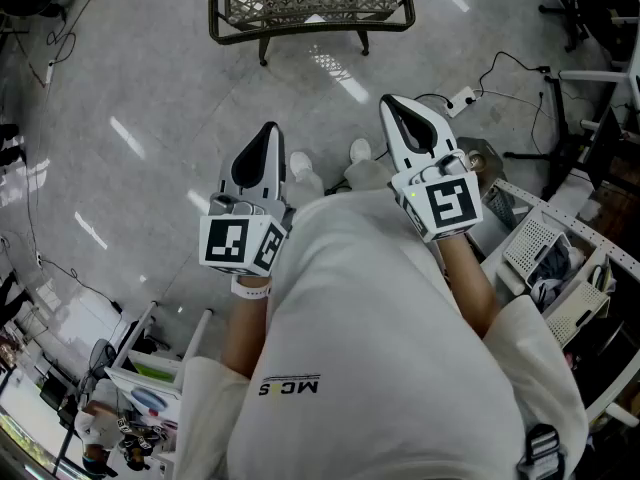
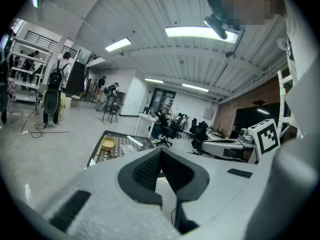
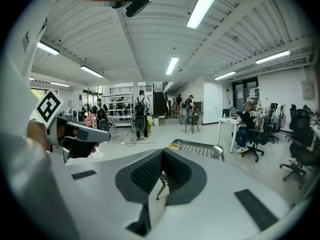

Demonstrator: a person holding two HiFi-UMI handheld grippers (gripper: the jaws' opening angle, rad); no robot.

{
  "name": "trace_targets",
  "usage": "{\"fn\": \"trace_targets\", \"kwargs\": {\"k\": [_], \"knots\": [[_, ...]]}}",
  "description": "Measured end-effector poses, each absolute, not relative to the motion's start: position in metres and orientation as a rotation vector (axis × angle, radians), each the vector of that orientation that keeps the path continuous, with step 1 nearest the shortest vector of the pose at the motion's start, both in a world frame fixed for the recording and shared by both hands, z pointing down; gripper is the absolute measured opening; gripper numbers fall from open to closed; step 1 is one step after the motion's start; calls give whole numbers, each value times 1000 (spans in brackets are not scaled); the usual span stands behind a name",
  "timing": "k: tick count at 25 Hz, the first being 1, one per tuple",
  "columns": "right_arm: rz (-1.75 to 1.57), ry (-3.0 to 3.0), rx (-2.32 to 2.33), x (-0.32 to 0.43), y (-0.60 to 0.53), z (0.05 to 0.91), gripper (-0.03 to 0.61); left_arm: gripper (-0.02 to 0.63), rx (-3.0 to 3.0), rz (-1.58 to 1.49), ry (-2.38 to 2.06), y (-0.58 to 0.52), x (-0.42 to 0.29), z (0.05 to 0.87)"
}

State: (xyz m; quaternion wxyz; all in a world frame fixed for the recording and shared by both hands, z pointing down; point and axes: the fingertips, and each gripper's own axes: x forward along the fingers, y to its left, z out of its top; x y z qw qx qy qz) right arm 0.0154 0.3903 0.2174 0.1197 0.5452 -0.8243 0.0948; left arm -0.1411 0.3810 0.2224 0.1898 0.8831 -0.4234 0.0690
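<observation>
The person holds the left gripper (image 1: 269,130) and the right gripper (image 1: 393,102) side by side, close against a white shirt (image 1: 380,348). Both point forward over the floor at the centre of the frame, probably a carrying posture, since nothing lies within reach. Each gripper view shows its ribbed black pads pressed together at the tips with nothing pinched between them. The nearest thing ahead is a metal mesh table (image 1: 310,18), well apart from both grippers at the top of the head view. Its far side is cut off by the upper edge there. In the left gripper view it sits at centre left above the jaws, with a yellow bowl (image 2: 107,143) on it; the other flat items on the mesh are too small to name. The shirt fills the lower middle of the head view and hides the legs, leaving only two white shoe tips (image 1: 300,164) visible. The hands are mostly hidden behind the marker cubes (image 1: 240,243).
</observation>
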Motion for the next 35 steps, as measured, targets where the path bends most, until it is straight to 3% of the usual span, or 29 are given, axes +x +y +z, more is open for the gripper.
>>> {"fn": "trace_targets", "kwargs": {"k": [6,10,17,23,35], "knots": [[281,-2403,1619,73,394,224,14,22,2510,231,-1178,394,-79,221],[518,-2489,1682,112,394,234,14,23,2487,301,-1191,399,-48,235],[440,-2564,1672,148,382,230,14,23,2505,305,-1235,394,-5,226],[697,-2666,1746,166,361,227,14,23,2440,325,-1248,380,0,237],[649,-2577,1686,115,217,243,15,23,2425,254,-1220,230,-41,250]]}}
